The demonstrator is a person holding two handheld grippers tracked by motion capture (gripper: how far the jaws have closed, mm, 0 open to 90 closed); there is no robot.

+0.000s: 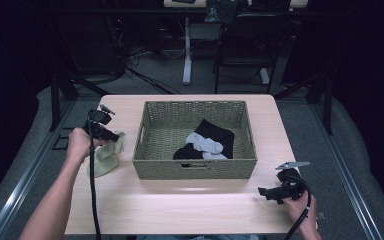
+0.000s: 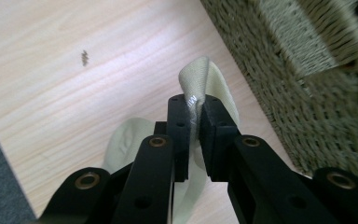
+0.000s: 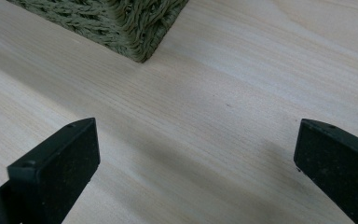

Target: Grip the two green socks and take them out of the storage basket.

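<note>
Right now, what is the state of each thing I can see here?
Left gripper: shut on pale green sock.
Pale green sock: pinched, draped on table beside basket.
Right gripper: open, empty.
Wicker basket: upright, holding socks.
Black sock: lying in basket.
Grey sock: lying on black sock.

Pale yellow-green fabric sock (image 1: 111,152), pinched and partly lifted just left of the basket.

The pale yellow-green fabric sock is soft, plain and crumpled. In the high view it lies at the left side of the light wooden table (image 1: 180,205), just beside the left wall of the olive-green woven rectangular basket (image 1: 195,168) but apart from it. Its upper part is drawn up off the tabletop into a fold, while its lower end spreads flat on the wood towards the near edge. In the left gripper view the sock (image 2: 205,88) is clamped between two black jaws, a rounded loop of cloth standing above them and the rest hanging loosely below.
</note>
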